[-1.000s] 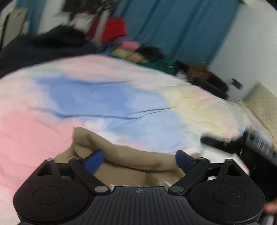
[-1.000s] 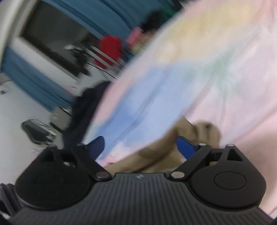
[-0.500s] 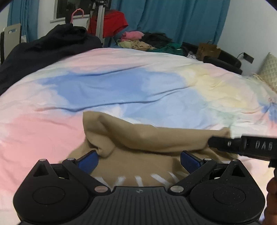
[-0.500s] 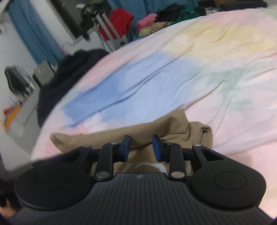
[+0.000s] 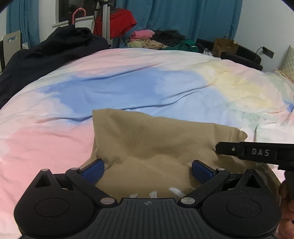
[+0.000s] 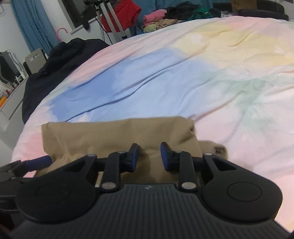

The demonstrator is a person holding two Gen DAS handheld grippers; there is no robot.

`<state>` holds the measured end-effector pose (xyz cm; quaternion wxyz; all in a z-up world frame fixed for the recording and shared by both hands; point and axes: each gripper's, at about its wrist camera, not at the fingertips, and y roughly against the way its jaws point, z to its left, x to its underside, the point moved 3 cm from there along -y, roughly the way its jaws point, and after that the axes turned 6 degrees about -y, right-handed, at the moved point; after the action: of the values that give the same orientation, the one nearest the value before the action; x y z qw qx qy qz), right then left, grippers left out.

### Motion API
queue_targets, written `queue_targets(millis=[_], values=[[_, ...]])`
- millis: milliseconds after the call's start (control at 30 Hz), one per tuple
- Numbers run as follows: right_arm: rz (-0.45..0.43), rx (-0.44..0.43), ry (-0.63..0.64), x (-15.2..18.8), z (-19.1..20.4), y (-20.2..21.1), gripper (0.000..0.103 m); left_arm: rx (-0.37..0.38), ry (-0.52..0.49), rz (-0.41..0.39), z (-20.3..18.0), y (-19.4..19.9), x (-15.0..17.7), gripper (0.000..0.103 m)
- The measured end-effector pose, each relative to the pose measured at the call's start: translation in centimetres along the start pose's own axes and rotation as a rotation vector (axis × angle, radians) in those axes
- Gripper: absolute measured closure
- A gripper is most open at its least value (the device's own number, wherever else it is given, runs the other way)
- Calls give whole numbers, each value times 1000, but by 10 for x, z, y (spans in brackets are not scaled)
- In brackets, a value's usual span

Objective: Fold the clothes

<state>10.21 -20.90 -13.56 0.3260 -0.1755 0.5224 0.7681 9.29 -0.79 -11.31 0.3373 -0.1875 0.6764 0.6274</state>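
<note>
You have a pastel bedspread (image 5: 128, 88) in pink, blue and yellow patches spread wide before you. At its far left edge lies a dark garment (image 5: 55, 47), with a pink hanger (image 5: 79, 13) above it. Behind that, a red shirt (image 5: 119, 22) hangs beside a tripod (image 5: 105, 20), and teal curtains (image 5: 183, 16) cover the wall. A heap of clothes (image 5: 158, 41) lies beyond the far edge.

Your left wrist camera sits just behind its own fingers (image 5: 92, 170), tilted down across the bed (image 5: 55, 143) toward the blue curtains (image 5: 183, 18), very near the tan garment (image 5: 156, 139). Your right wrist camera looks the same way from the garment's other end. Both views share that garment, the pastel bed cover and the clothes pile (image 6: 165, 22) beyond it.
</note>
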Motion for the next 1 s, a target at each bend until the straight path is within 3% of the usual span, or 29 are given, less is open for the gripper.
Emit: queue_targets(millis=[167, 267, 433, 567, 700, 800, 933, 1000], values=[[-19, -32, 19, 20, 2, 52, 70, 48, -8, -34, -8, 40, 17, 1], [-38, -37, 40, 32, 4, 75, 70, 28, -14, -46, -14, 55, 27, 1], [8, -5, 18, 46, -6, 63, 73, 16, 9, 25, -15, 41, 38, 1], [34, 2, 7, 47, -8, 52, 73, 5, -21, 28, -19, 44, 40, 1], [31, -8, -7, 49, -11, 54, 73, 51, 46, 3, -16, 72, 42, 4], [34, -20, -31, 49, -14, 54, 73, 167, 107, -45, -16, 100, 46, 2], [38, -27, -49, 48, -15, 54, 73, 322, 230, 47, -11, 100, 67, 1], [37, -28, -50, 48, -15, 55, 73, 325, 279, 139, -6, 81, 78, 3]])
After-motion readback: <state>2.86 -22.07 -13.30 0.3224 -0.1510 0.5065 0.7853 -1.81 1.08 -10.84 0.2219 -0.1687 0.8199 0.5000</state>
